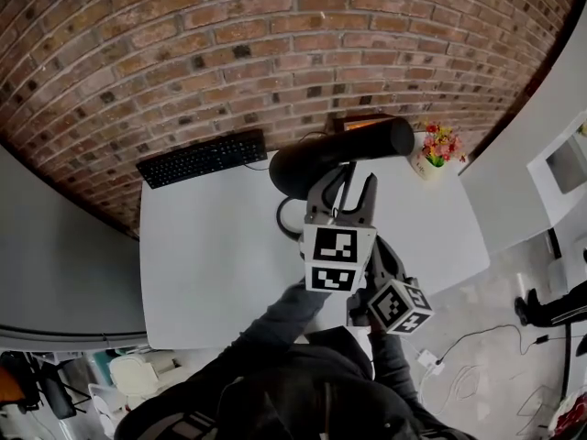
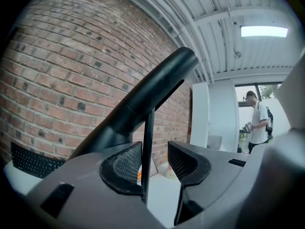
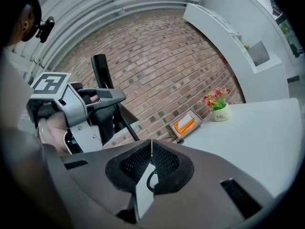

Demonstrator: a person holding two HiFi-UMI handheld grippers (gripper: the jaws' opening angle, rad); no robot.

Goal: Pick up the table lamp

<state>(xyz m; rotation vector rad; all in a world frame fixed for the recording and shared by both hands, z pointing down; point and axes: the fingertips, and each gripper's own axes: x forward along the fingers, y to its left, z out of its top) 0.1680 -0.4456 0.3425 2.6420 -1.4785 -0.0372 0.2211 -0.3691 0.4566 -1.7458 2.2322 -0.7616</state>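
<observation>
Left gripper view: left hand-held gripper, jaws narrowly apart, brackets the slim black table lamp by its stem, ready to clamp; right hand-held gripper closed, idle.

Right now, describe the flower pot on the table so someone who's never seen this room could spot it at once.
Start at the brick wall, then the white table against it. At the table's far right corner stands a small white pot of pink and yellow flowers, beside an orange-faced frame. It's the only thing holding flowers.
</observation>
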